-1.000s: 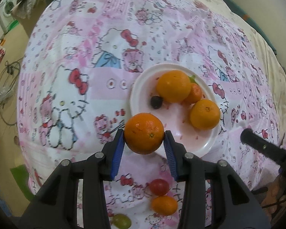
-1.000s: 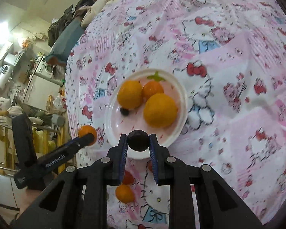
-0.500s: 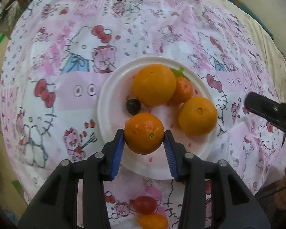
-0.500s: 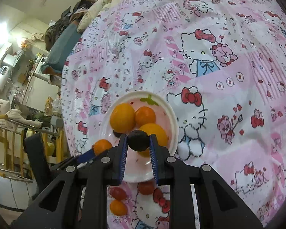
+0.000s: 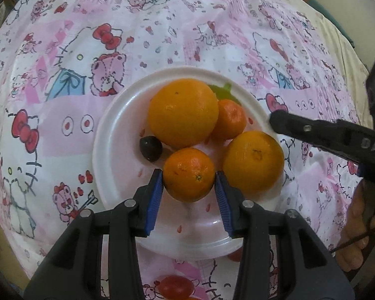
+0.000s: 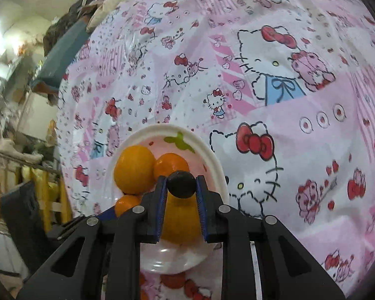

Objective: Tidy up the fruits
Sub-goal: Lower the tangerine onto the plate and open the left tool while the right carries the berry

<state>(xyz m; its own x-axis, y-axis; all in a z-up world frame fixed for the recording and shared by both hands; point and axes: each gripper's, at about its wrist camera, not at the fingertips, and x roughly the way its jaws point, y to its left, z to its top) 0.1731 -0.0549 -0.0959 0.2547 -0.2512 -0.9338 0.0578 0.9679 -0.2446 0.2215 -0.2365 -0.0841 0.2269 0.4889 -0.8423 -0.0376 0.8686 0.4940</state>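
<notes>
My left gripper [image 5: 189, 175] is shut on a small orange [image 5: 189, 175] and hangs over the white plate [image 5: 112, 135]. On the plate lie a big orange [image 5: 182, 113], a small tangerine [image 5: 231, 120], a second large orange [image 5: 253, 161] and a dark grape [image 5: 150, 148]. My right gripper [image 6: 181, 184] is shut on a dark round grape [image 6: 181, 184] above the same plate [image 6: 217, 167]. Its black finger [image 5: 312, 132] reaches in from the right over the plate's rim in the left wrist view.
A pink cartoon-cat cloth [image 5: 87, 50] covers the table. A red tomato [image 5: 175, 287] lies on the cloth just in front of the plate, and more small fruit [image 6: 173, 281] shows below the plate. A person's hand [image 5: 357, 227] is at the right. Room clutter [image 6: 25, 100] stands beyond the table's left edge.
Both grippers have come forward and down over the plate, each still holding its fruit. The plate looks larger and closer, and the right gripper's finger now overlaps its rim.
</notes>
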